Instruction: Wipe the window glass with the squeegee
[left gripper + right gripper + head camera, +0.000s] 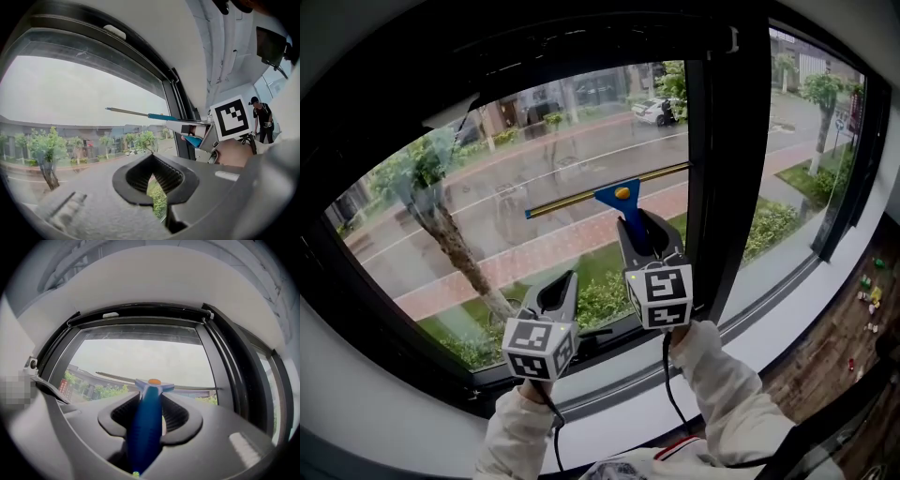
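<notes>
The squeegee (621, 199) has a blue handle and a long brass-coloured blade (572, 201) lying flat against the window glass (516, 141), about mid-pane. My right gripper (643, 236) is shut on the blue handle (146, 420), and the blade (187, 387) runs across just past its jaws. My left gripper (560, 291) hangs lower and to the left, near the bottom of the pane, shut with nothing in it. In the left gripper view, the left gripper (151, 161) points at the glass, and the squeegee (140, 114) and right gripper (190, 129) show up to the right.
A thick black mullion (727, 141) stands right of the pane, with a second pane (811, 122) beyond it. The grey sill (609, 370) runs below. Small toys lie on the wooden floor (867, 300) at the right. A person (262, 119) stands far back in the room.
</notes>
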